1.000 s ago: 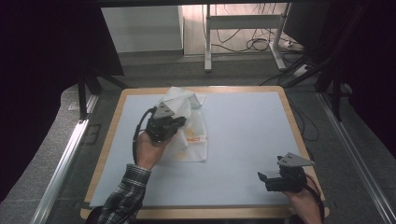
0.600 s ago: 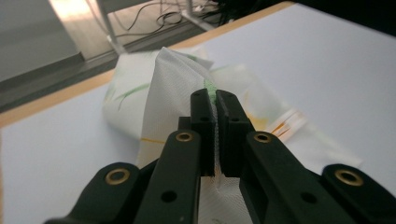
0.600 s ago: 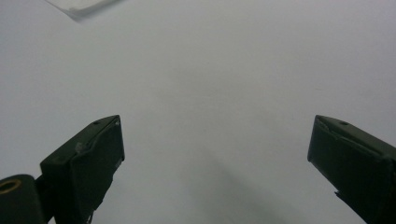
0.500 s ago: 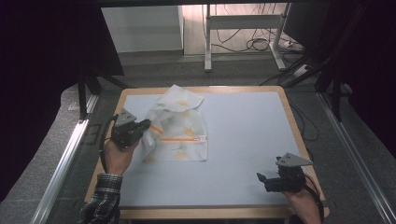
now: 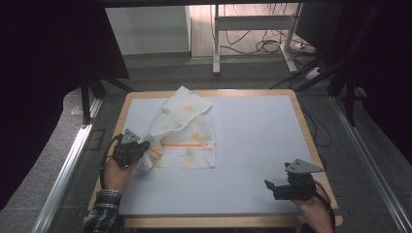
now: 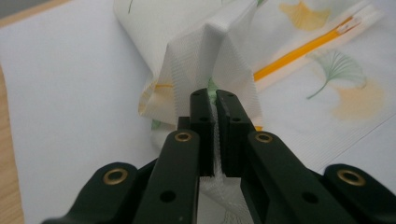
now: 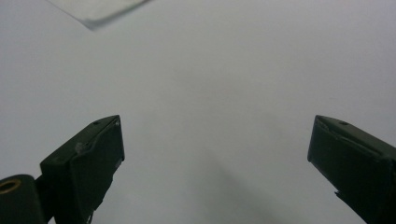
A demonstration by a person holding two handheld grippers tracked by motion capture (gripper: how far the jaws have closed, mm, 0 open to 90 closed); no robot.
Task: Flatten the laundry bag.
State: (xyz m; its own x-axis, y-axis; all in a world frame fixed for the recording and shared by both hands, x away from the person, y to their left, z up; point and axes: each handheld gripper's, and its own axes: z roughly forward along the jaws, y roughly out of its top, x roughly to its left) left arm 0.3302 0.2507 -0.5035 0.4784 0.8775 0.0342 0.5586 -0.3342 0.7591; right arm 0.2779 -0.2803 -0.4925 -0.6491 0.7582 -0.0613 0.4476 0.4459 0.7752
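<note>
A white mesh pouch (image 5: 187,136) printed with yellow and green leaves and closed by an orange zipper (image 5: 183,144) lies on the pale blue mat (image 5: 252,145), left of centre. My left gripper (image 5: 141,148) is shut on a fold of its left end; up close the pouch fabric (image 6: 210,60) stands pinched between the black jaws of my left gripper (image 6: 214,100). My right gripper (image 5: 270,187) rests near the front right of the mat, its jaws wide apart over bare mat in the right gripper view (image 7: 215,140), holding nothing.
The mat covers a wooden-edged table (image 5: 311,141). Metal rails run along both sides on the floor, and a desk frame with cables (image 5: 262,46) stands beyond the far edge. A corner of the pouch (image 7: 100,11) shows far off in the right gripper view.
My left gripper has travelled toward the left front of the mat and lower, dragging the pouch's end with it and stretching the pouch out. The right gripper has stayed put.
</note>
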